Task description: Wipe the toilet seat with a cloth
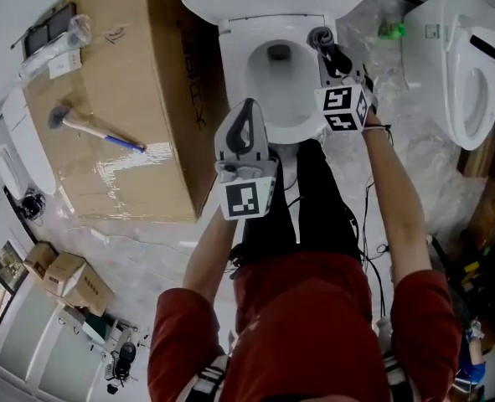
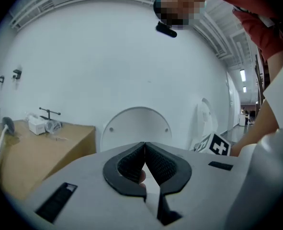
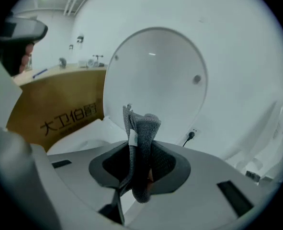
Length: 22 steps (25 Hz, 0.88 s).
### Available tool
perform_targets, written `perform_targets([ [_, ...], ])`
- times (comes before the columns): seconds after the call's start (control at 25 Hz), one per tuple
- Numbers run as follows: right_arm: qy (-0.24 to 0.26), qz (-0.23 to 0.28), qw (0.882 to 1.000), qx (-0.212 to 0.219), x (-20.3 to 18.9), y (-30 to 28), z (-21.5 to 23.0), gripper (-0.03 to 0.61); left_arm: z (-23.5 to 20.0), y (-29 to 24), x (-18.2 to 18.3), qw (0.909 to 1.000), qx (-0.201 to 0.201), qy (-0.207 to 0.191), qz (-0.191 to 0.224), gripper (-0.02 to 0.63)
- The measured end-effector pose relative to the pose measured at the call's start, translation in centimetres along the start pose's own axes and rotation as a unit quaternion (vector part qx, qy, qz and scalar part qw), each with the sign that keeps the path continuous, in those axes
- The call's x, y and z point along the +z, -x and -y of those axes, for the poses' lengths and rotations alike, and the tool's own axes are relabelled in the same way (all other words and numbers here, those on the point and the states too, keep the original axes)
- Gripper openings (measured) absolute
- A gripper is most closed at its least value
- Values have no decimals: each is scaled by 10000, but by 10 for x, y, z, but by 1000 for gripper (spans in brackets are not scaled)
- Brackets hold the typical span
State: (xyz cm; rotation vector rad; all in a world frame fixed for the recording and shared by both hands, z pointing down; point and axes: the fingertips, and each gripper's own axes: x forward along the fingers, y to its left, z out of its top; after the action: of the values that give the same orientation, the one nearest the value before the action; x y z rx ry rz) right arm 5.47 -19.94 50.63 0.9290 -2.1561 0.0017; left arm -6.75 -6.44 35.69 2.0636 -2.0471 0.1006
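At frame centre the left gripper [image 1: 248, 109], jaws pressed together on nothing, hangs before the near rim of the toilet seat [image 1: 233, 59], while to its right the right gripper [image 1: 323, 47] pinches the bunched grey cloth [image 1: 321, 36] above the seat's right rim, the nearer hand for wiping

Two hand-held grippers [image 1: 248, 107] [image 1: 325, 48], one cloth [image 1: 320, 36], two toilets [image 1: 234, 72] [image 1: 435, 57], three cardboard boxes [image 1: 113, 74] [image 1: 78, 281] [image 1: 39, 258].

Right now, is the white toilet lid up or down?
Up: the round white toilet lid stands upright behind the white toilet bowl, its underside facing the camera.
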Motion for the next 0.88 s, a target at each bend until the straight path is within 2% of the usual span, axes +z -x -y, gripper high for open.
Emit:
perform_targets([
  [0.12, -404, 291, 9987, -43, 36, 56, 0, 94, 3, 12, 45, 9999, -62, -52, 112, 13],
  [0.28, -634, 768, 9950, -56, 87, 126, 3, 94, 8, 23, 95, 9979, -240, -593, -34, 12],
  [0.32, -675, 895, 9937, -91, 99, 142, 7, 94, 10, 25, 110, 9972, -275, -689, 44, 12],
  [0.52, -900, 1439, 9851, -291, 150, 224, 17, 94, 10, 46, 179, 9960, -282, -765, 357, 12],
  [0.64, -1108, 1725, 9778, -421, 167, 267, 22, 94, 10, 62, 206, 9939, -325, -922, 504, 13],
  [0.88, -1219, 2385, 9616, -605, 209, 327, 31, 94, -1, 82, 244, 9932, -165, -873, 750, 12],
])
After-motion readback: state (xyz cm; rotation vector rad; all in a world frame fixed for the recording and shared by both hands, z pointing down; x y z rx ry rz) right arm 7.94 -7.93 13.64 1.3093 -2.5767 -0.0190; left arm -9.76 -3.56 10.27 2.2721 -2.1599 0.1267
